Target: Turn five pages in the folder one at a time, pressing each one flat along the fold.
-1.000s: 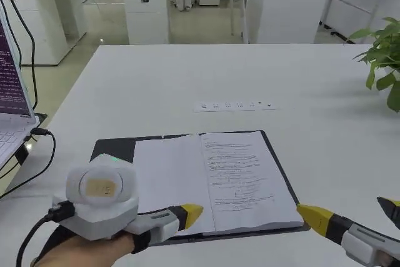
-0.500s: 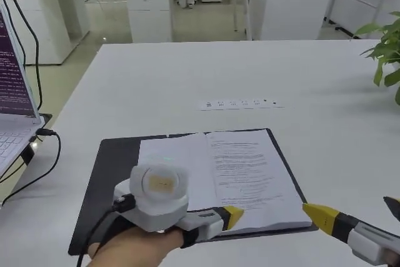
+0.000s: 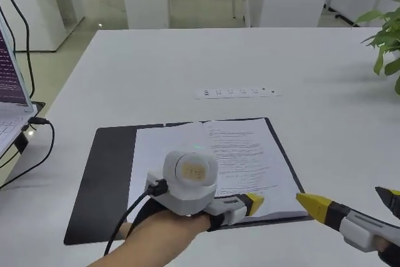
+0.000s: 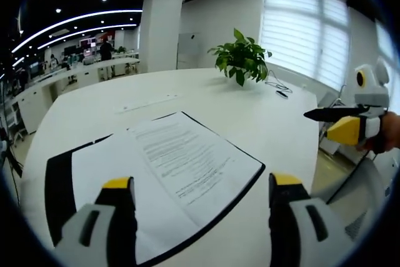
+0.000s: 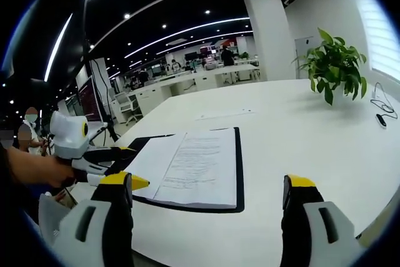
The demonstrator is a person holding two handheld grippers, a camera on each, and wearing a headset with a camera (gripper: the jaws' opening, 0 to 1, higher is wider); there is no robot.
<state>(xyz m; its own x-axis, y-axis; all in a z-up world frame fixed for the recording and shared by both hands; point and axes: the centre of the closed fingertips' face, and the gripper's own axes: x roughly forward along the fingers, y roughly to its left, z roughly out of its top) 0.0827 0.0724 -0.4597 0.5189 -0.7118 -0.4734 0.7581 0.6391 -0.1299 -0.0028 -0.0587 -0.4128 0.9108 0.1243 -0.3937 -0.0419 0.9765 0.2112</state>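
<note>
Both tongs stand released, jaws wide apart with nothing between them. In the head view the left gripper [image 3: 252,204] sits at lower centre, held by a hand [image 3: 164,237], its yellow tip over the near edge of the folder [image 3: 109,173]; whether it touches the paper I cannot tell. The right gripper [image 3: 349,201] is at the lower right corner, just off the folder's right edge, above the bare white table [image 3: 187,60]. The folder lies open and flat in the middle of the frame, with a blank sheet [image 3: 153,154] on the left and a printed page [image 3: 247,151] on the right. A power strip [image 3: 234,92] lies beyond it, a plant [image 3: 384,35] is at the upper right, and a laptop [image 3: 9,92] is at the left edge.
</note>
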